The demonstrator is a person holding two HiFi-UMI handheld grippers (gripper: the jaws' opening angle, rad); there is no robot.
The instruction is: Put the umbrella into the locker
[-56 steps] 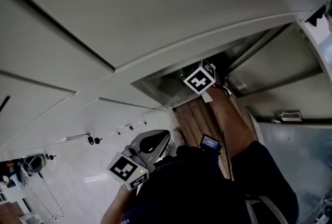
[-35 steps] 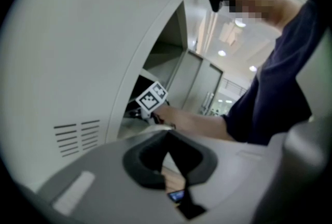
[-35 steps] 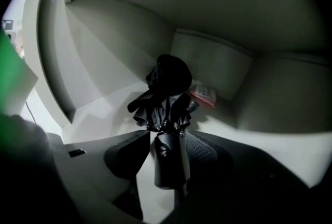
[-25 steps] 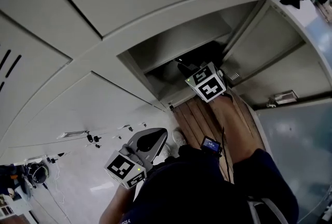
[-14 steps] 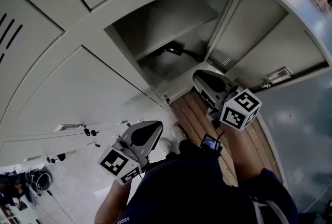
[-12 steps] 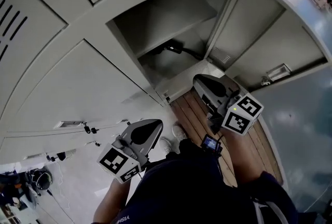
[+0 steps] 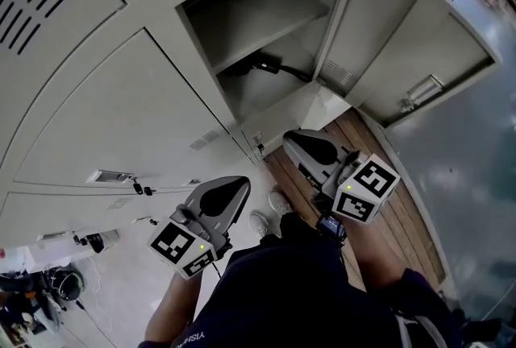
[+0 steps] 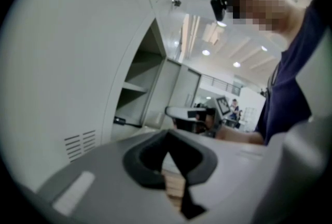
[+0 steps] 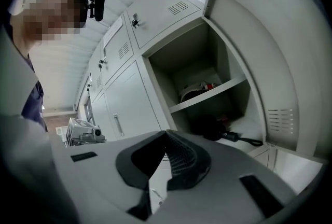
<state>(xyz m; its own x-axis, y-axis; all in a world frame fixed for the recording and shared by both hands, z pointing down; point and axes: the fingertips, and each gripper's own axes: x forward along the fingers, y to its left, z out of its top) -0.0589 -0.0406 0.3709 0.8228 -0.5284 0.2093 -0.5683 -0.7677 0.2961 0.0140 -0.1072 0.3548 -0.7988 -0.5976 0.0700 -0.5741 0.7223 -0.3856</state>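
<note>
Nearest in the head view, at 6 o'clock, is the person's [image 7: 306, 290] dark-clad torso. Ahead of it the left gripper [image 7: 234, 187] sits at 7 o'clock and the right gripper [image 7: 292, 138] just right of centre, over a wooden floor [image 7: 387, 217].

In the left gripper view the left gripper [image 8: 167, 136] has its jaws clenched tip to tip with nothing between them. In the right gripper view the right gripper [image 9: 166, 133] is likewise pressed closed and empty.

Beyond both stands the locker [image 7: 161, 97], its door [image 7: 419, 32] swung open toward 2 o'clock. The umbrella [image 7: 262, 63] lies inside on the floor of the lower compartment, under the shelf [image 7: 266, 24]. It is folded, black and flat on its side. In the right gripper view the umbrella [image 9: 219, 127] has its long axis running from 9 to 3 o'clock across the compartment. Its bulky end is toward 9 o'clock, and its handle and wrist loop [image 9: 253, 141] point toward 3 to 4 o'clock, the door side.

From the right jaws the umbrella lies at 11 o'clock in the head view, well apart and deeper in the locker. From the left jaws it lies at 1 o'clock, farther off. Neither gripper touches it.
</note>
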